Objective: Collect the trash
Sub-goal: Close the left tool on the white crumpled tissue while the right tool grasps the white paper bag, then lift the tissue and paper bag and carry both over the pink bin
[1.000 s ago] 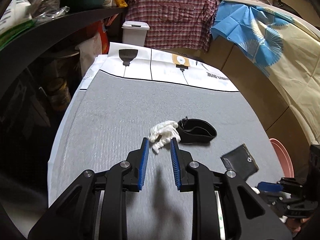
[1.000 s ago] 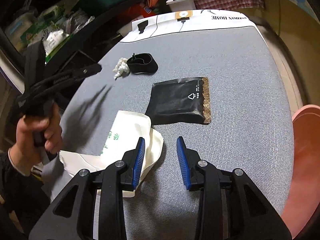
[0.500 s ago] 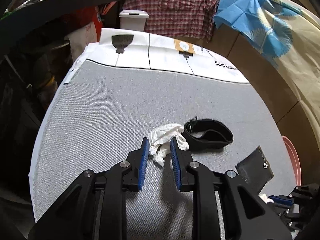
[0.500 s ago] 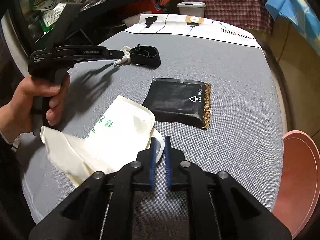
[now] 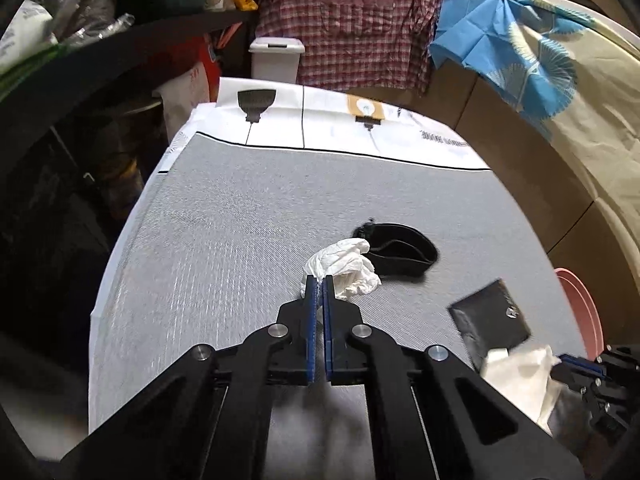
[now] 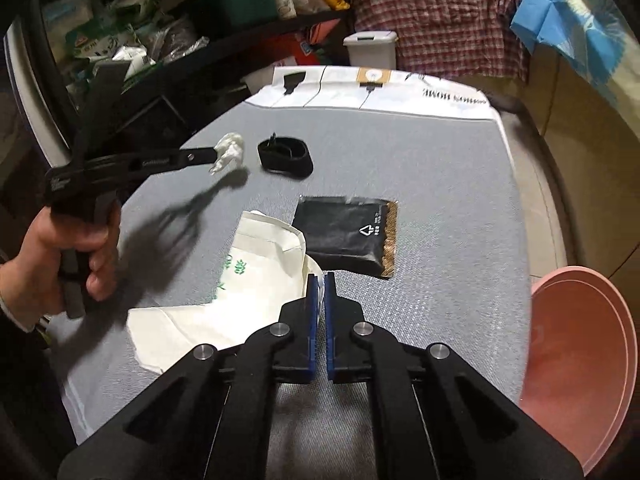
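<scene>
Now both tongs have just snapped shut. The left tongs [image 5: 319, 280] pinch the white tissue [image 5: 346, 268], and the right tongs [image 6: 319, 278] pinch the white bag [image 6: 240, 280]. Next the tissue can go in.

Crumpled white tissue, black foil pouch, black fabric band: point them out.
Crumpled white tissue [image 5: 344, 266]: left wrist view, its middle.
Black foil pouch [image 6: 346, 236]: right wrist view, its centre.
Black fabric band [image 6: 285, 156]: right wrist view, near rim.

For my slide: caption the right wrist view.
Right gripper pinching white paper bag; left gripper lifting crumpled white tissue.
</scene>
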